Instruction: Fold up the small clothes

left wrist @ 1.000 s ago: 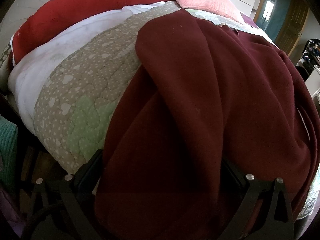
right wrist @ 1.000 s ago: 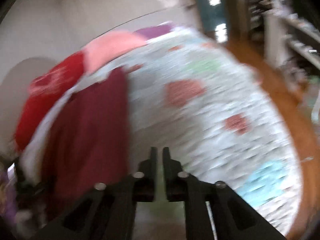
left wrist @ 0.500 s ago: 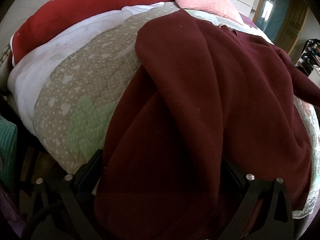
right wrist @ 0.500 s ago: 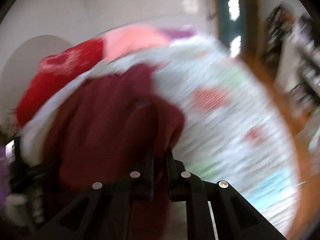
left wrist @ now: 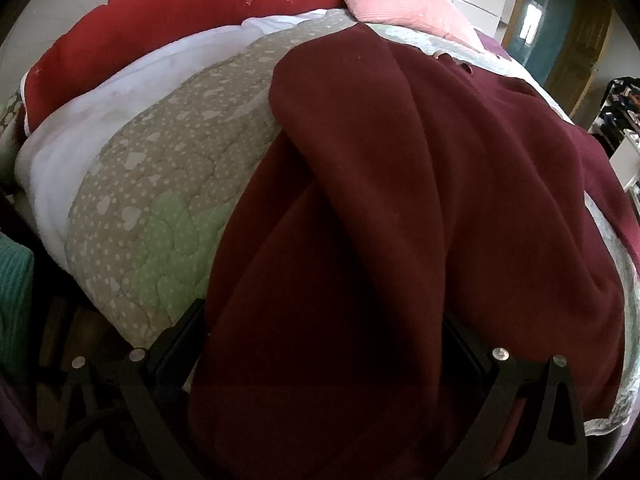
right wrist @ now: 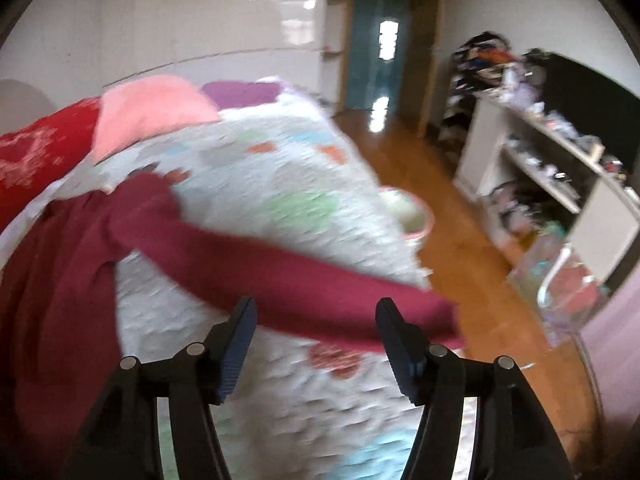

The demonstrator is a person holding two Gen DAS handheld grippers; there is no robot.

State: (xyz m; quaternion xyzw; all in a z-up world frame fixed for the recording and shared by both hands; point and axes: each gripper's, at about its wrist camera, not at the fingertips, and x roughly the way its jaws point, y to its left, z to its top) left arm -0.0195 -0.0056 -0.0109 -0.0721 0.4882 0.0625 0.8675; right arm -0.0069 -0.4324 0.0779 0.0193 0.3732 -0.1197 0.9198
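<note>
— How does the left gripper (left wrist: 324, 360) stand?

— Its two black plastic fingers sit wide apart at the near edge of its view, pointing steeply down. The dark red fleece garment (left wrist: 400, 208) lies draped between and over them, hiding the tips, so whether the pads press on it cannot be told.

— And the right gripper (right wrist: 316, 320)?

— Its jaws are opening. The black fingers with ribbed blue pads (right wrist: 236, 354) stand well apart, tilted downward, and the garment's sleeve crosses just beyond the tips, untouched by either pad.
</note>
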